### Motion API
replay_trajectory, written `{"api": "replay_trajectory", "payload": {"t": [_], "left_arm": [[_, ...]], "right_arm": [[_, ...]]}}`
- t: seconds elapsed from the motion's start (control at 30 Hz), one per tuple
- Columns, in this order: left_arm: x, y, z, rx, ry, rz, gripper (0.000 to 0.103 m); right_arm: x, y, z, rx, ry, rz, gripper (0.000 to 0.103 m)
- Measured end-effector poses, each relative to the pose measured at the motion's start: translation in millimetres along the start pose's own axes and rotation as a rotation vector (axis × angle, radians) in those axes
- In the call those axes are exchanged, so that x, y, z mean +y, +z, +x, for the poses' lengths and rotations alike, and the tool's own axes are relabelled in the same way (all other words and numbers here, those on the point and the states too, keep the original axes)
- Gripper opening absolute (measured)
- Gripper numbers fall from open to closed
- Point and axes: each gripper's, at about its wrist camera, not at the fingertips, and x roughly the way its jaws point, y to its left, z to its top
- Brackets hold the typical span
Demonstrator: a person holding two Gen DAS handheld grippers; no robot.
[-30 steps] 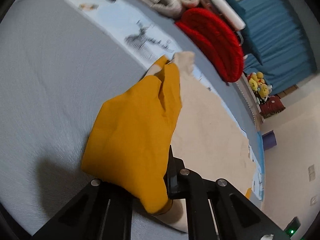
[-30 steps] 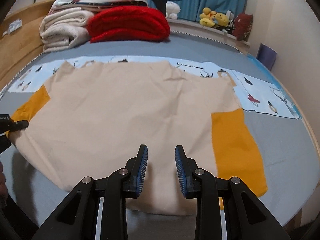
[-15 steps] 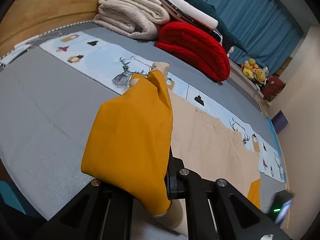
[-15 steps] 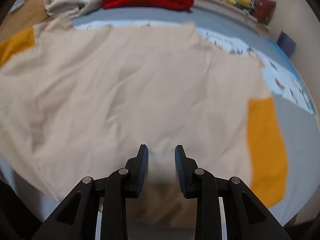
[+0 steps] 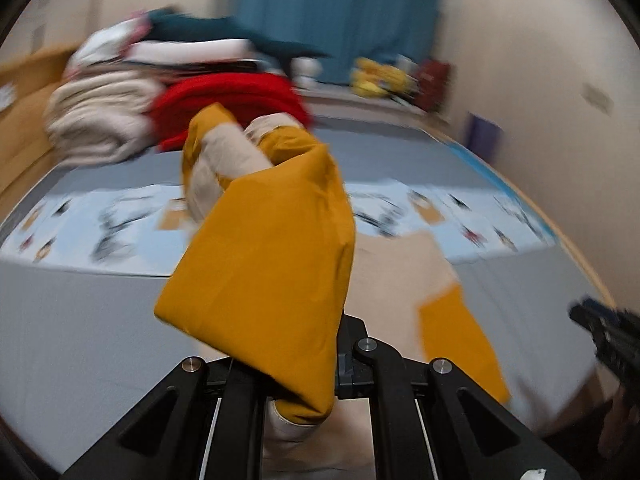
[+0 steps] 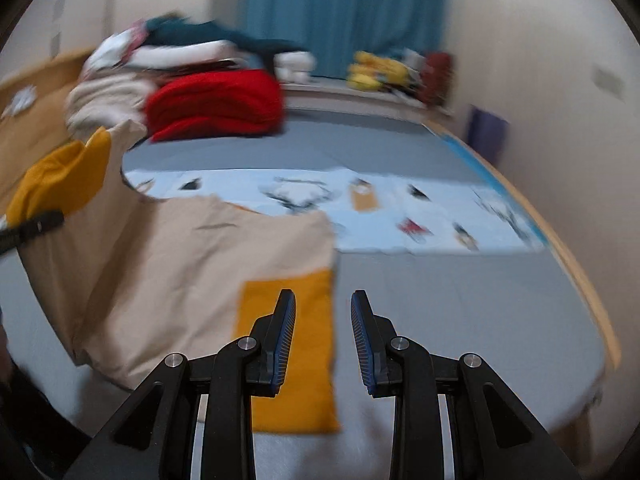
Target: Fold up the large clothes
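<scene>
A large beige shirt [image 6: 192, 252] with mustard-yellow sleeves lies on the grey bed [image 6: 460, 312]. My left gripper [image 5: 296, 376] is shut on the left yellow sleeve [image 5: 264, 264] and holds it lifted, so the cloth hides its fingertips. The same sleeve shows raised at the left in the right wrist view [image 6: 60, 184]. My right gripper [image 6: 323, 336] is open and empty, hovering over the edge of the right yellow sleeve [image 6: 292, 344]. That sleeve also shows lying flat in the left wrist view [image 5: 456, 336]. Both views are blurred.
A light-blue printed cloth [image 6: 400, 208] lies across the bed behind the shirt. Folded red [image 6: 216, 104] and cream blankets [image 6: 104, 100] are stacked at the head. Plush toys [image 6: 376, 72] sit by the blue curtain [image 6: 344, 12]. A wall runs along the right.
My left gripper has lifted the yellow sleeve and swung it rightward over the shirt. My right gripper has moved right, from over the shirt's body to its right sleeve, still open.
</scene>
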Motion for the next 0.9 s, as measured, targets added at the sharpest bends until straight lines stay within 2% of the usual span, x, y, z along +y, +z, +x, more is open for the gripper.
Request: {"api": "replay_trajectory", "payload": {"t": [0.07,0.13,0.2,0.3,0.37,0.5,0.6,0.7,0.8,0.9], "left_arm": [[-33,-8,15,0.054,-0.057,0.091,0.007],[-60,-22,37,0.156,-0.139,0.164,0.01],[-71,-35,62,0.306,-0.224,0.163,0.017],[-65,-40,75,0.402,-0.241,0.092,0.034],[-54,-32,67,0.398,-0.266,0.033,0.048],[-38,-9,32,0.329,-0.302,-0.008,0.055],[-19,11,4,0.273,-0.289,-0.027,0.056],[7,27,-17,0.232,-0.23,-0.014,0.056],[37,42,-36,0.173,-0.137,0.066,0.056],[69,48,-37,0.143,-0.059,0.104,0.056]], "right_arm": [[-18,-8,-1,0.016,-0.002,0.079,0.03],[-25,-14,2,0.024,-0.021,0.108,0.03],[-28,-19,10,0.048,-0.024,0.103,0.03],[-26,-20,14,0.07,-0.02,0.077,0.03],[-25,-18,12,0.077,0.015,0.085,0.03],[-12,-14,15,0.072,0.057,0.08,0.031],[0,-14,19,0.074,0.088,0.076,0.031],[10,-15,23,0.082,0.12,0.085,0.037],[15,-15,27,0.088,0.161,0.121,0.047],[17,-13,32,0.099,0.193,0.17,0.051]]}}
